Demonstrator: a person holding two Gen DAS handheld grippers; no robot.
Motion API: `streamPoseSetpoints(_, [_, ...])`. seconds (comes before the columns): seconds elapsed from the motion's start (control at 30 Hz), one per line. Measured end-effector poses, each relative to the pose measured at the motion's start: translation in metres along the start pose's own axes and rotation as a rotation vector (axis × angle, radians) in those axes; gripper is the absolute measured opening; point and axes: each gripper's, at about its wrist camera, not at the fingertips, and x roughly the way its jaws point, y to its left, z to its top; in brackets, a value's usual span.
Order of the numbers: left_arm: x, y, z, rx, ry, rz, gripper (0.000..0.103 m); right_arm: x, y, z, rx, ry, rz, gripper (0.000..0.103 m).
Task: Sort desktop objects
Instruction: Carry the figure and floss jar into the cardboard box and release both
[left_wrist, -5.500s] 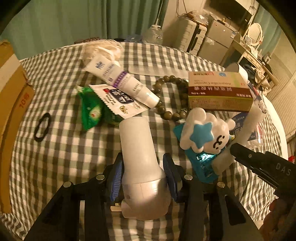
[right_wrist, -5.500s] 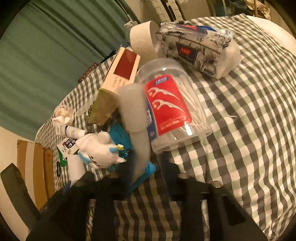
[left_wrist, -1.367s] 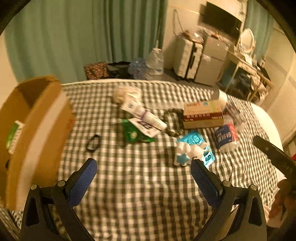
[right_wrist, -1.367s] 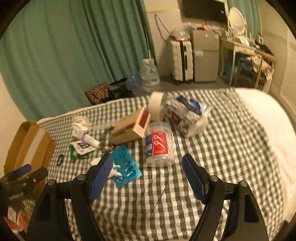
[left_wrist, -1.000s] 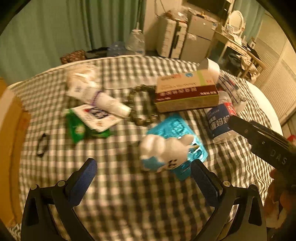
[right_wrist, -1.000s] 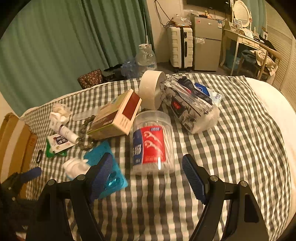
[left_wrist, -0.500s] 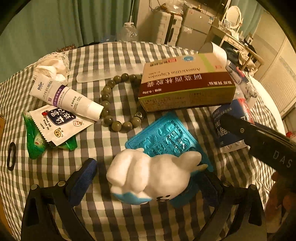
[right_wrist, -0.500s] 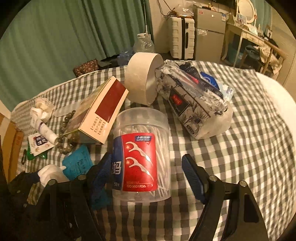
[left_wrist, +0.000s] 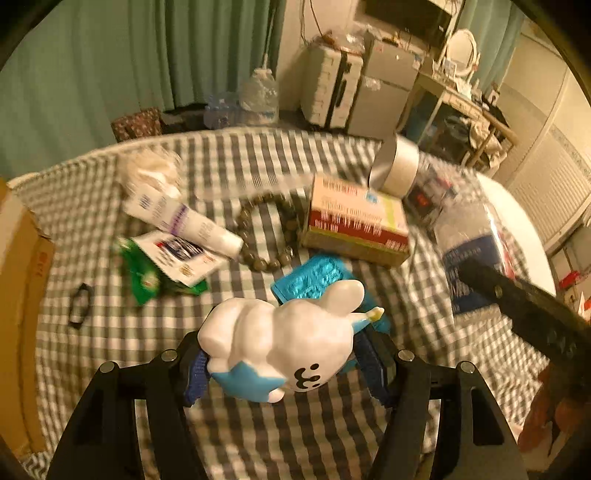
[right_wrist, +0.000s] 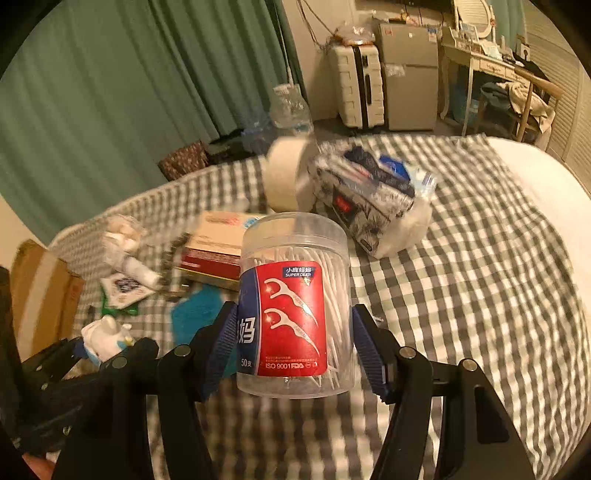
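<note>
Floss-pick jar (right_wrist: 295, 306) full | right gripper (right_wrist: 295, 347) closing on it | left gripper (left_wrist: 284, 365) closing on toy (left_wrist: 280, 339)

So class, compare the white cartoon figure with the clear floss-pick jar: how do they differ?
The white cartoon figure is opaque and lumpy, the floss-pick jar clear and cylindrical. The figure lies tipped sideways, the jar stands upright. The figure bears a face, the jar a red label. Each sits between closing jaws.

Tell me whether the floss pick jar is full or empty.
Nearly full. Through the clear wall of the floss pick jar, white picks pack it almost to the lid. It sits between the right gripper pads, jaws closing.
</note>
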Motion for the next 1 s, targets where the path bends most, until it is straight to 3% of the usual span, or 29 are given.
streamPoseSetpoints(0.37, [-0.129, 0.013, 0.014, 0.0, -0.191, 0.028, 0.068, -0.109, 0.066, -0.003, -0.104, -0.148, 0.05, 0.061])
streamPoseSetpoints(0.53, [-0.178, 0.041, 0.014, -0.041, -0.247, 0.046, 0.068, -0.149, 0.102, -0.006, -0.176, -0.191, 0.07, 0.061])
streamPoseSetpoints(0.83, [-0.232, 0.133, 0.01, -0.136, -0.302, 0.123, 0.068, -0.178, 0.185, -0.005, -0.288, -0.239, 0.157, 0.062])
streamPoseSetpoints(1.0, [-0.244, 0.19, 0.002, -0.202, -0.306, 0.187, 0.068, -0.162, 0.238, -0.003, -0.349, -0.188, 0.265, 0.062])
